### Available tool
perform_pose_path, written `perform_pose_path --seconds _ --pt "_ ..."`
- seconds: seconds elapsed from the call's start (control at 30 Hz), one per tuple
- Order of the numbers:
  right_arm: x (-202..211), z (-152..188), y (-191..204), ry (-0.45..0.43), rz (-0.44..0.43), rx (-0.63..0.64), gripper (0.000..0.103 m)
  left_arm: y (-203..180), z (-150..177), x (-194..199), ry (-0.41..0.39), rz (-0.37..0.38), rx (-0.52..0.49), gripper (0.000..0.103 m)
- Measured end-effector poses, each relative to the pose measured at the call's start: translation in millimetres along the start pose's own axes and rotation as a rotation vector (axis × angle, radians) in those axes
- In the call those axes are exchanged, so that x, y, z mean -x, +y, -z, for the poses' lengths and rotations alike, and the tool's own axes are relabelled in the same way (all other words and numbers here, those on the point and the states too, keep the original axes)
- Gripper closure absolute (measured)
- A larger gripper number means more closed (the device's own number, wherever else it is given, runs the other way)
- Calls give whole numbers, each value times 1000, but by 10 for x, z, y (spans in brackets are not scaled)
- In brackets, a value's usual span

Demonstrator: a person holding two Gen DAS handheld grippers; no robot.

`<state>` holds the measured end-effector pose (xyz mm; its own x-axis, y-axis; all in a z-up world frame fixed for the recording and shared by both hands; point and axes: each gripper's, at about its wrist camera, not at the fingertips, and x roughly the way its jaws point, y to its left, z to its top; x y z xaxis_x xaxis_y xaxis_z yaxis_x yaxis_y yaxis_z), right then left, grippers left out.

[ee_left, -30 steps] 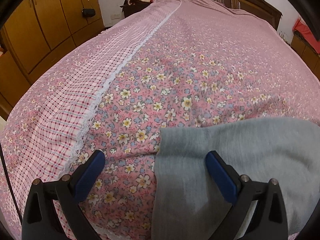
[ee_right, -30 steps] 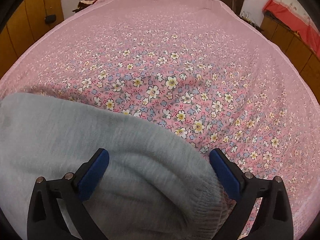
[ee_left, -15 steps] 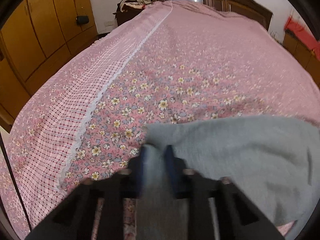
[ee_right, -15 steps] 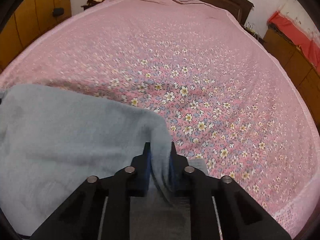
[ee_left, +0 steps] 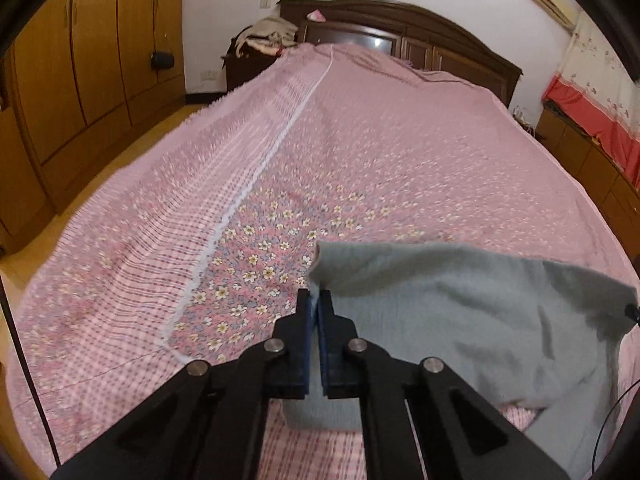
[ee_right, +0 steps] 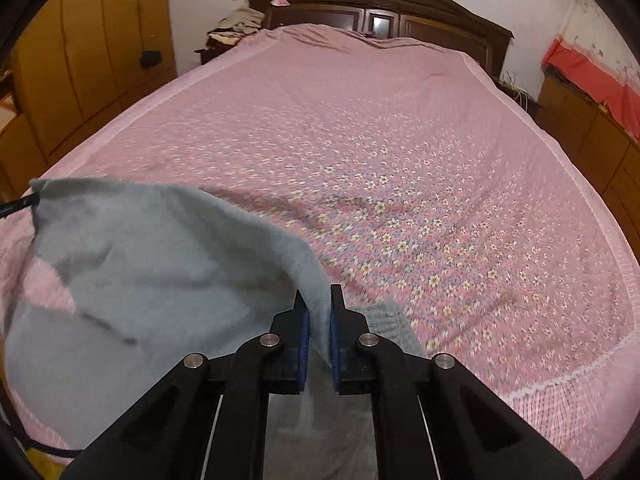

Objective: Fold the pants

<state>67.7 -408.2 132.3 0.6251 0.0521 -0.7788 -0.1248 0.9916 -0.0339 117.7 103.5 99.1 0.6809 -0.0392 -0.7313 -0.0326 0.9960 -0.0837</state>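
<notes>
Left wrist view — pants [ee_left: 440,312] stretched crosswise between both grippers' clamped jaws.

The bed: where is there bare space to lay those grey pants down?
The floral bedspread lies bare from the lifted grey pants to the dark headboard. It is crowded at the near edge, where both grippers pinch the cloth.

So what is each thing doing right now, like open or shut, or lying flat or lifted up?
Left gripper: shut on the grey pants, pinching one edge.
Right gripper: shut on the grey pants, pinching another edge.
Grey pants: lifted at both pinched edges, sagging between them, not folded flat yet.
Bedspread: spread over the bed, slightly wrinkled.
Wardrobe doors: shut.
</notes>
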Motion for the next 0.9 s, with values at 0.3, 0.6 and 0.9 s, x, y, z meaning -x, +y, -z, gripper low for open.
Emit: perform_pose_path --seconds 0.3,0.6,0.9 --pt "375 328 140 -15 -25 29 93 137 236 352 -20 -36 6 102" --pt "314 776 223 48 -45 13 93 -228 371 285 67 84 25 99" --pt "52 1117 240 77 -36 -53 89 -991 193 -59 145 245 41 67"
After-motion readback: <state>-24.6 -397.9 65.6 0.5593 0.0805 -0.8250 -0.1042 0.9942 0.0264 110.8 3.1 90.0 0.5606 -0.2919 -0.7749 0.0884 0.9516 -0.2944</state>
